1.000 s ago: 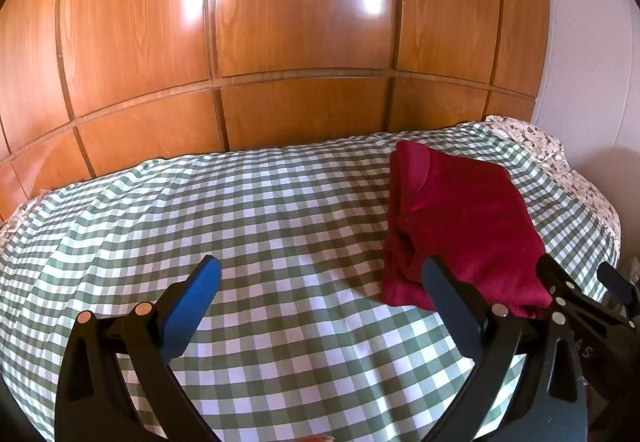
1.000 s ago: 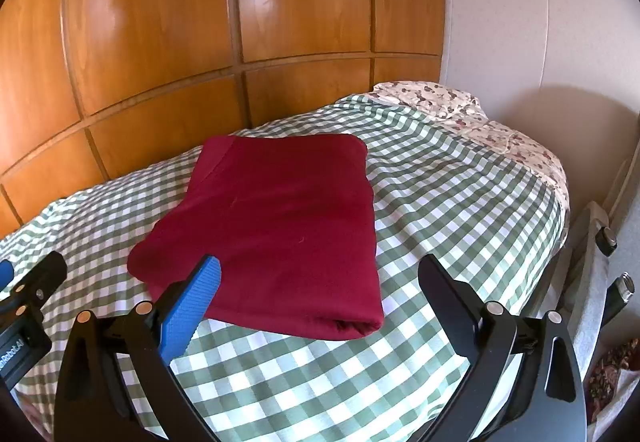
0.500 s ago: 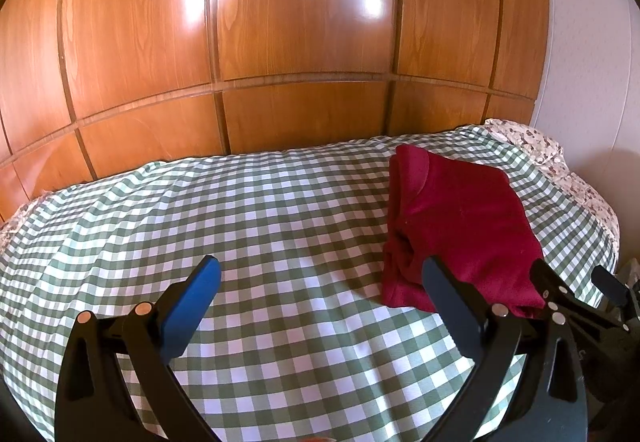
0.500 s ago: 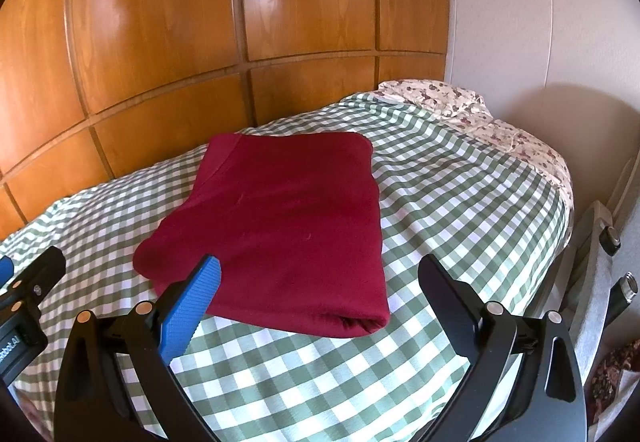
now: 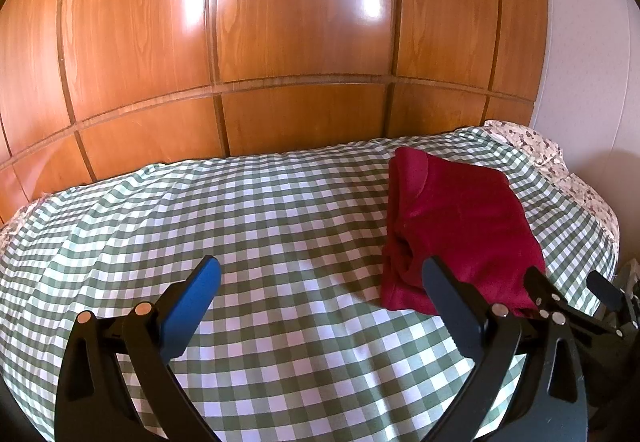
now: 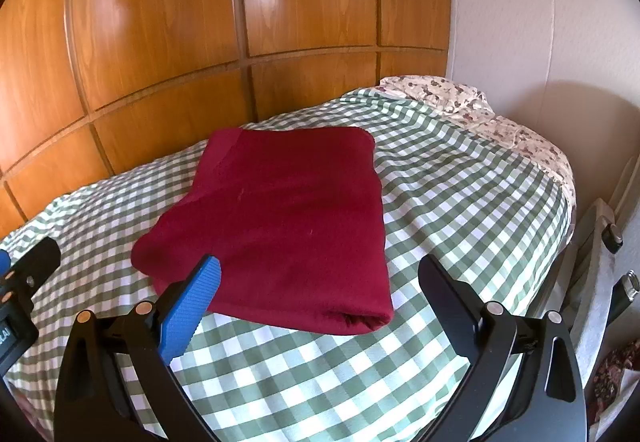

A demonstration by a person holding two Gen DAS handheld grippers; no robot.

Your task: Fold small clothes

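Note:
A dark red garment (image 6: 280,217) lies folded into a flat rectangle on the green-and-white checked bedspread (image 6: 460,201). In the left wrist view the same red garment (image 5: 460,222) lies to the right, on the bedspread (image 5: 240,222). My left gripper (image 5: 320,274) hangs open over bare bedspread, left of the garment, with nothing between its fingers. My right gripper (image 6: 320,270) is open above the garment's near edge and holds nothing. The right gripper's body (image 5: 580,306) shows at the lower right of the left wrist view.
A glossy wooden panelled wall (image 5: 300,41) runs behind the bed. A floral sheet or pillow (image 6: 460,97) lies at the far right corner by a white wall (image 6: 540,21). The bed's right edge drops off beside a grey object (image 6: 600,242).
Both grippers have drawn back and risen slightly, so the folded garment sits a little lower and farther in both views. The garment itself has not moved.

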